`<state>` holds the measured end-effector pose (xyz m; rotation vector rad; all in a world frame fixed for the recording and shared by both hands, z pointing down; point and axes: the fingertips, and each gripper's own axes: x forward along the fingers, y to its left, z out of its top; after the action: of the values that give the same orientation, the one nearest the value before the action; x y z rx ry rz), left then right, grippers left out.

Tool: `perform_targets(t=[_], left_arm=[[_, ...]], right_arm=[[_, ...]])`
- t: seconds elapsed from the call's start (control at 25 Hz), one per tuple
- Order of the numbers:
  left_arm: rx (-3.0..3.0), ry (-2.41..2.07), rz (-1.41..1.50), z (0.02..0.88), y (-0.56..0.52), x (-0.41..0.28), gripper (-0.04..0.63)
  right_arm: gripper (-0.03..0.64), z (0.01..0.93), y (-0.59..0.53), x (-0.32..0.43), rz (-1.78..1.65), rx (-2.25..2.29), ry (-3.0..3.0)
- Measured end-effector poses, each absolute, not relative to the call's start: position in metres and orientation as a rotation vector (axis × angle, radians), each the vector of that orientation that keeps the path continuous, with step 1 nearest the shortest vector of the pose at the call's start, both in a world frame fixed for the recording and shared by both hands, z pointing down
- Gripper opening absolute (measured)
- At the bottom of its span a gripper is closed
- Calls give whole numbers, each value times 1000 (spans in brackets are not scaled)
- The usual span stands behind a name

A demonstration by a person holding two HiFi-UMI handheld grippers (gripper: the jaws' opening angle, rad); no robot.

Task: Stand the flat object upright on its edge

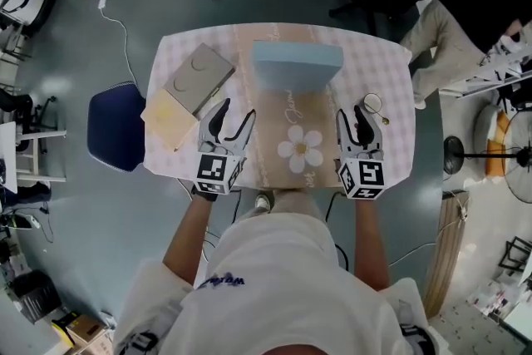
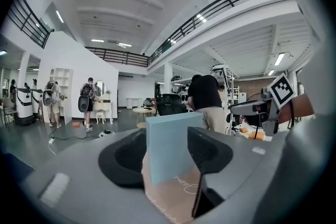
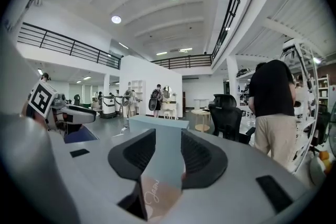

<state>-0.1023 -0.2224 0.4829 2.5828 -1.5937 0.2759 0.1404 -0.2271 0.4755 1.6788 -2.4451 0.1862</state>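
Both the left gripper (image 1: pixel 233 117) and right gripper (image 1: pixel 352 117) hover empty, jaws partly apart; the pale blue rectangular slab (image 1: pixel 297 62) stands unsupported, so jolting the checked-cloth table (image 1: pixel 384 83) could topple it.

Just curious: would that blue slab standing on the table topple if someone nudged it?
Probably, if pushed on its broad face: the blue slab stands on a narrow edge. Flat faces and crisp corners suggest something stiff, perhaps light foam, so it should tip whole rather than bend or roll.
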Motion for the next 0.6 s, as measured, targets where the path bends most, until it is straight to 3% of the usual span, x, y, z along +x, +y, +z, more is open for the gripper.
perform_targets(t=[0.6], left_arm=[[2690,-1594,126,451,-78,-126,164]], right_arm=[[61,436,-79,101,63,1773,-2472]])
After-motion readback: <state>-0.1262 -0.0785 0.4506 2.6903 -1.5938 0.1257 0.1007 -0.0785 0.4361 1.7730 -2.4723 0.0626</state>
